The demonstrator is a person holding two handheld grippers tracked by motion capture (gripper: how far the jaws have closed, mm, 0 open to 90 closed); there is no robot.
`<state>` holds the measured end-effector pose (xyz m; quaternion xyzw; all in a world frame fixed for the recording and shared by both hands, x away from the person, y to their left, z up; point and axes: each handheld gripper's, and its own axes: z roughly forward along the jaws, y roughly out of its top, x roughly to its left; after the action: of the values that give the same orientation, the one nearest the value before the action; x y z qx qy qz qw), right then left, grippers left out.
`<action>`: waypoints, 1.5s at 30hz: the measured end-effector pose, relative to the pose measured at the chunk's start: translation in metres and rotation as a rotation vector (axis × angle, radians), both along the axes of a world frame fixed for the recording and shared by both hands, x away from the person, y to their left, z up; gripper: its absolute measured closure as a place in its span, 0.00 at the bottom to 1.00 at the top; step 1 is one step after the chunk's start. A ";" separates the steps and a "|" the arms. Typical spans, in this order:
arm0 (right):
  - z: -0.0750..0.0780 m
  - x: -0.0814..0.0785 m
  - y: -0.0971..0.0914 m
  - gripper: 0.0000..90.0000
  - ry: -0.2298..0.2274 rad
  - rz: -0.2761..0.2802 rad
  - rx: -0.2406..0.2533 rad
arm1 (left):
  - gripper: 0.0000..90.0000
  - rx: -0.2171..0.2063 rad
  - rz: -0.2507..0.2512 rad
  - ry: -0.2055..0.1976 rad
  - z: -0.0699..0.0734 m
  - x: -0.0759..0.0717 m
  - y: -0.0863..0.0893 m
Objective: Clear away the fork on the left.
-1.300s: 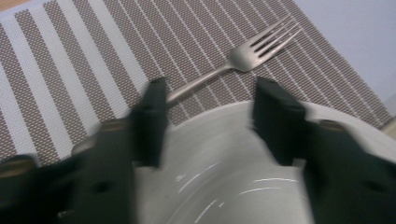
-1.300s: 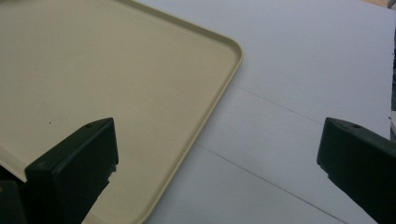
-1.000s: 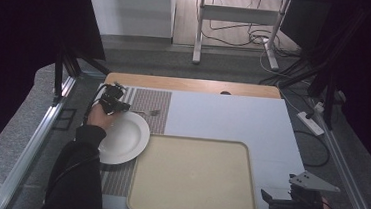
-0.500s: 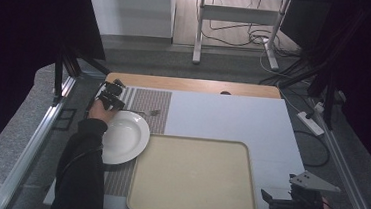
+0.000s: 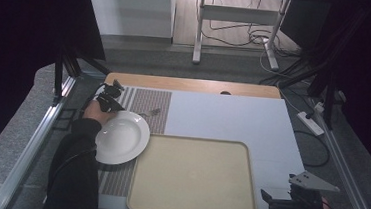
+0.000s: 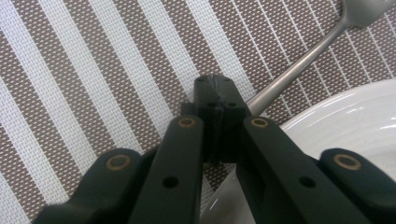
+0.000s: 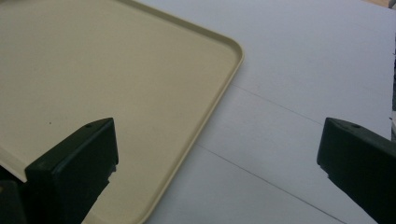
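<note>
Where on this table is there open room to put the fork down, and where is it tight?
The beige tray is bare, as is the white tabletop behind it and to its right. It's tight at the left: the white plate overlaps the striped placemat, with the fork and left claw just behind it.

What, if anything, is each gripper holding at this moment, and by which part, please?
The left gripper is shut on the silver metal fork at the end of its handle; the right gripper stands open and holds nothing.
</note>
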<state>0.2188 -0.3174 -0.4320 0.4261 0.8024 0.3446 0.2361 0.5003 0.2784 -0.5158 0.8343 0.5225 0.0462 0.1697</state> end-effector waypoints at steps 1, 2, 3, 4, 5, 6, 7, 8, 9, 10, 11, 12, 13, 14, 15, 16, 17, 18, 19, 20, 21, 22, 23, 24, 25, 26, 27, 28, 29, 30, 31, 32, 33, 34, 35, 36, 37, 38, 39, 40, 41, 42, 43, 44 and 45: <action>0.000 0.000 0.000 0.00 0.000 0.000 0.000 | 0.98 -0.001 -0.002 0.003 0.000 0.001 0.000; 0.000 0.000 0.000 0.00 0.000 0.000 0.000 | 0.98 -0.004 -0.004 0.002 0.000 0.001 0.000; 0.000 0.000 0.000 0.00 0.000 0.000 0.001 | 0.93 0.001 -0.006 -0.005 0.002 0.001 0.000; 0.000 0.000 0.000 0.00 0.000 -0.001 0.001 | 0.93 0.017 -0.002 -0.029 0.004 0.002 -0.001; 0.000 0.000 0.000 0.00 0.000 -0.001 0.002 | 0.90 0.014 0.009 -0.051 0.008 0.002 -0.001; 0.000 0.000 0.000 0.00 0.001 0.000 0.001 | 0.83 -0.006 0.016 -0.070 0.012 0.003 -0.001; 0.000 0.000 0.000 0.00 0.001 0.000 0.001 | 0.83 -0.026 0.014 -0.088 0.015 0.004 -0.002; 0.000 0.000 0.000 0.00 0.001 0.000 0.001 | 0.76 -0.031 0.010 -0.107 0.019 0.005 -0.004; 0.000 0.000 0.000 0.00 0.001 0.000 0.000 | 0.72 -0.032 0.003 -0.116 0.022 0.005 -0.007; 0.000 0.000 0.000 0.00 0.001 0.000 0.000 | 0.67 -0.037 -0.013 -0.122 0.023 0.006 -0.011; 0.000 0.000 0.000 0.00 0.000 0.000 0.000 | 0.59 -0.039 -0.038 -0.121 0.024 0.007 -0.016; 0.000 0.000 0.000 0.00 0.000 0.000 0.001 | 0.40 -0.031 -0.056 -0.113 0.023 0.008 -0.021; 0.000 0.000 0.000 0.00 0.000 0.000 0.001 | 0.40 -0.033 -0.067 -0.101 0.021 0.009 -0.025; 0.000 0.000 0.000 0.00 -0.001 0.000 0.001 | 0.22 -0.037 -0.079 -0.077 0.018 0.011 -0.030; 0.000 0.000 0.000 0.00 -0.001 0.000 0.001 | 0.22 -0.027 -0.086 -0.065 0.016 0.012 -0.034; 0.000 0.000 0.000 0.00 -0.001 0.001 0.000 | 0.17 -0.022 -0.091 -0.059 0.013 0.013 -0.039; 0.000 0.000 0.000 0.00 -0.001 0.001 0.000 | 0.11 -0.024 -0.097 -0.054 0.011 0.015 -0.042; 0.000 0.000 0.000 0.00 -0.001 0.002 0.000 | 0.06 -0.021 -0.104 -0.050 0.008 0.016 -0.045; 0.000 0.000 0.000 0.00 0.000 0.002 0.000 | 0.01 -0.026 -0.109 -0.046 0.006 0.017 -0.048; 0.000 0.000 0.000 0.00 0.000 0.002 0.000 | 0.01 -0.029 -0.113 -0.039 0.004 0.019 -0.050; 0.000 0.000 0.000 0.00 0.000 0.002 0.001 | 0.01 -0.021 -0.112 -0.034 0.002 0.020 -0.053; 0.000 0.000 0.000 0.00 0.000 0.002 0.002 | 0.01 -0.003 -0.112 -0.030 0.000 0.022 -0.056; 0.000 0.000 -0.001 0.00 -0.001 0.001 0.000 | 0.01 0.010 -0.116 -0.023 -0.001 0.023 -0.059; 0.000 0.000 -0.001 0.00 -0.001 0.001 0.000 | 0.01 0.020 -0.122 -0.016 -0.003 0.025 -0.060; 0.000 0.000 -0.001 0.00 -0.002 0.002 0.002 | 0.02 0.040 -0.125 -0.012 -0.005 0.026 -0.062; 0.000 0.000 -0.001 0.00 -0.002 0.002 0.003 | 0.03 0.066 -0.128 -0.011 -0.006 0.027 -0.063; 0.000 0.000 -0.001 0.00 -0.001 0.005 0.004 | 0.08 0.081 -0.138 -0.009 -0.006 0.027 -0.063; 0.000 0.000 -0.001 0.00 -0.001 0.005 0.004 | 0.08 0.064 -0.141 -0.003 -0.006 0.028 -0.062; 0.000 0.000 -0.001 0.00 -0.002 0.004 0.005 | 0.11 0.062 -0.140 -0.008 -0.005 0.028 -0.061; 0.000 0.000 -0.001 0.00 -0.002 0.004 0.005 | 0.15 0.053 -0.141 -0.013 -0.004 0.028 -0.058; 0.000 0.000 -0.001 0.00 -0.002 0.004 0.003 | 0.21 0.051 -0.141 -0.023 -0.003 0.027 -0.055; 0.000 0.000 -0.001 0.00 -0.002 0.004 0.003 | 0.28 0.048 -0.142 -0.032 -0.002 0.027 -0.052; 0.000 0.000 -0.001 0.00 -0.002 0.004 0.002 | 0.42 0.049 -0.145 -0.041 -0.001 0.026 -0.049; 0.000 0.000 -0.001 0.00 -0.002 0.004 0.002 | 0.42 0.044 -0.150 -0.051 -0.001 0.024 -0.046; 0.000 0.000 -0.001 0.00 -0.002 0.004 0.002 | 0.55 0.041 -0.161 -0.063 -0.001 0.023 -0.043; 0.000 0.000 -0.001 0.00 -0.001 0.005 0.003 | 0.62 0.035 -0.170 -0.072 0.000 0.021 -0.040; 0.000 0.000 -0.001 0.00 -0.001 0.005 0.003 | 0.70 0.031 -0.174 -0.079 0.000 0.020 -0.037; 0.000 0.000 -0.001 0.00 -0.001 0.005 0.003 | 0.70 0.036 -0.177 -0.084 0.000 0.019 -0.035; 0.000 0.000 -0.001 0.00 0.000 0.005 0.003 | 0.82 0.037 -0.183 -0.086 0.000 0.019 -0.032; 0.000 0.000 -0.001 0.00 0.000 0.005 0.003 | 0.82 0.038 -0.187 -0.088 0.000 0.018 -0.030; 0.000 0.000 -0.001 0.00 0.000 0.006 0.003 | 0.86 0.035 -0.193 -0.089 0.000 0.018 -0.027; 0.000 0.000 -0.001 0.00 0.000 0.006 0.003 | 0.86 0.034 -0.196 -0.087 0.000 0.017 -0.026; 0.000 0.000 -0.001 0.00 0.000 0.006 0.002 | 0.89 0.034 -0.203 -0.087 0.000 0.017 -0.025; 0.000 0.000 -0.001 0.00 0.000 0.006 0.002 | 0.89 0.040 -0.214 -0.087 0.000 0.017 -0.025; 0.000 0.000 -0.001 0.00 0.001 0.005 0.003 | 0.92 0.047 -0.224 -0.084 0.000 0.016 -0.025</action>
<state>0.2184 -0.3181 -0.4319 0.4245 0.8031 0.3462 0.2343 0.5166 0.2532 -0.5155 0.8885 0.4173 0.0743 0.1758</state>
